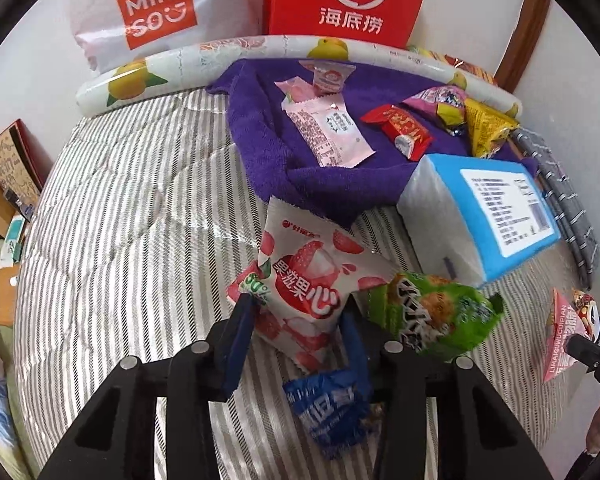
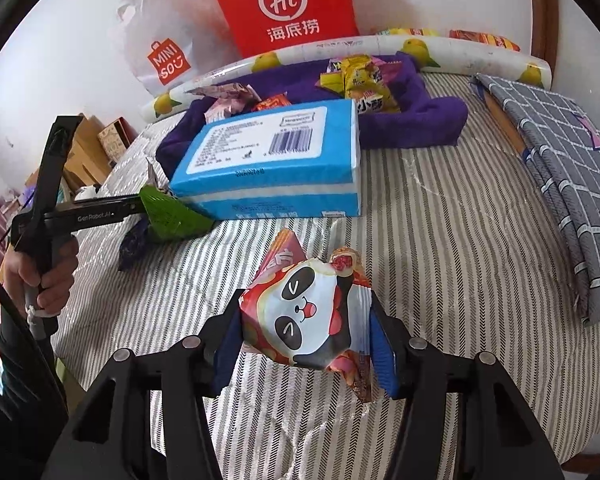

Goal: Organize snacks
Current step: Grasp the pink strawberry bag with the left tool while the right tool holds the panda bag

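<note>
My left gripper point(image 1: 296, 310) is shut on a white and red lychee snack packet point(image 1: 300, 280), its blue pads pressing both sides, low over the striped bed point(image 1: 120, 220). A green packet point(image 1: 432, 312) lies against its right finger and a blue packet point(image 1: 328, 404) sits under it. My right gripper point(image 2: 306, 304) is shut on a panda-face packet point(image 2: 308, 316), with a pink triangular packet point(image 2: 284, 248) just behind. A purple towel point(image 1: 268, 152) at the back holds several snacks.
A blue tissue pack point(image 2: 268, 160) lies between the towel and both grippers. A lemon-print roll point(image 1: 160, 68), a red paper bag point(image 1: 340, 0) and a white shopping bag point(image 1: 152, 12) line the wall. Folded grey checked cloth point(image 2: 560, 160) lies at right. A hand point(image 2: 48, 276) holds the left gripper's handle.
</note>
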Available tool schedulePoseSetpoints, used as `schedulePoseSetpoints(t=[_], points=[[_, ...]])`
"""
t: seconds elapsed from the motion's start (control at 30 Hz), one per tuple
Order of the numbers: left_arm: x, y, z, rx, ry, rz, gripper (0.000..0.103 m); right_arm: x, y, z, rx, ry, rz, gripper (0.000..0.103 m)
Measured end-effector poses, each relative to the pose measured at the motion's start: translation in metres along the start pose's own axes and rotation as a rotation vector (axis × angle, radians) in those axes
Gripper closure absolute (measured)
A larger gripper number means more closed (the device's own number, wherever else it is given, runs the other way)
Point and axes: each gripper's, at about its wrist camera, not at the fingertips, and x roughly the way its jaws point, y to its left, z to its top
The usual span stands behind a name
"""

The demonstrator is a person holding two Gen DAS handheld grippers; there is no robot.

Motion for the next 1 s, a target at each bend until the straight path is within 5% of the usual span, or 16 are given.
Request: schedulePoseSetpoints(t=[0.03,0.77,0.8,0.9,1.0], points=[[-0.003,-0.001,-0.001,-0.003,-0.003,-0.003,0.073,-0.002,0.001,0.0,-0.003,-0.004,0.002,0.048],[-0.044,0.003,-0.018,-0.033,-0.056,-0.031,0.084,-0.031,0.016,-0.006,-0.027,-0.037,-0.009,0.048],[-0.043,0.004,-0.017,-0.033,-0.051,-0.034,0.082,-0.03,0.016,-0.006,-0.023,-0.035,-0.01,0.048],[-0.038,0.004,-0.015,-0.042,-0.041,-0.031,0.05,-0.026,0.013,-0.005,-0.015,-0.026,-0.014,0.048],[-0.032,0.008,-0.011,-0.089,-0.035,-0.049,0.049,-0.021,0.011,-0.004,-0.008,-0.018,-0.015,0.048]])
